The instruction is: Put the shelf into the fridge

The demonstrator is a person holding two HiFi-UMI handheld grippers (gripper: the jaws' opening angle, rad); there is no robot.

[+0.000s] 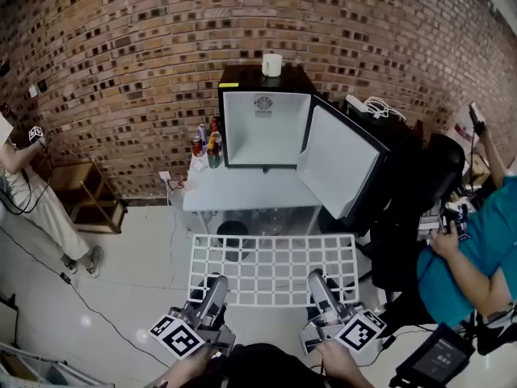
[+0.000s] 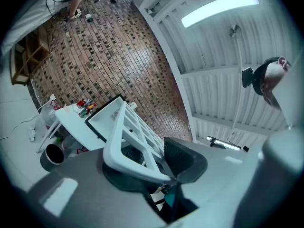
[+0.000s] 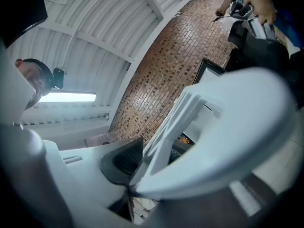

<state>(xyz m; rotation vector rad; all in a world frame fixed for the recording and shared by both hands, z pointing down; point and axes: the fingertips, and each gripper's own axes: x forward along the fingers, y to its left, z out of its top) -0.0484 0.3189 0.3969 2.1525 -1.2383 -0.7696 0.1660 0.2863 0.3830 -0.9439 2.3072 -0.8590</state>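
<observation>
The left gripper and right gripper each clamp the near long edge of the white grid shelf; it lies flat, long axis left to right, far edge facing the small black fridge on a white table, well apart; only the head view shows the whole grid; the gripper views show dark pads pinching a blurred rim

Noted smooth white plastic-looking bars on shelf; glossy black shell, smooth white liner on fridge; rough matt brick wall.
</observation>
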